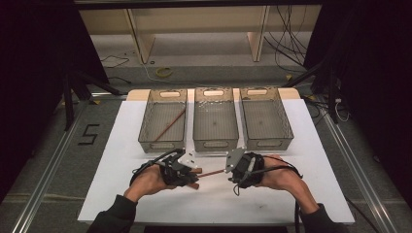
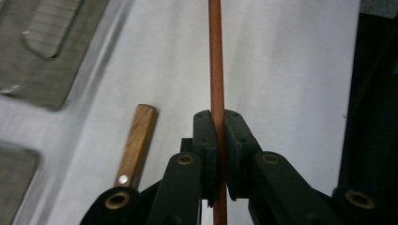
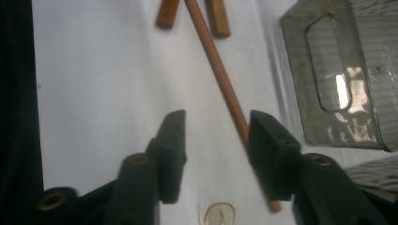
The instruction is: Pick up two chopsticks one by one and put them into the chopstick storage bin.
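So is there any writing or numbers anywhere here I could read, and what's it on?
"5": a large dark figure marked on the grey floor, left of the white table.
No other text is legible: the three mesh baskets, the wooden stick and the grippers carry no readable labels.

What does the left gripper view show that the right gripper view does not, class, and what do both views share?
Left gripper view alone: the left gripper shut on the thin brown stick, and a wooden handle with a metal rivet lying on the table beside it.

Right gripper view alone: the right gripper with jaws apart, a basket's handle cut-out, and a round metal piece on the table.

Both share the stick, the white table and a mesh basket.
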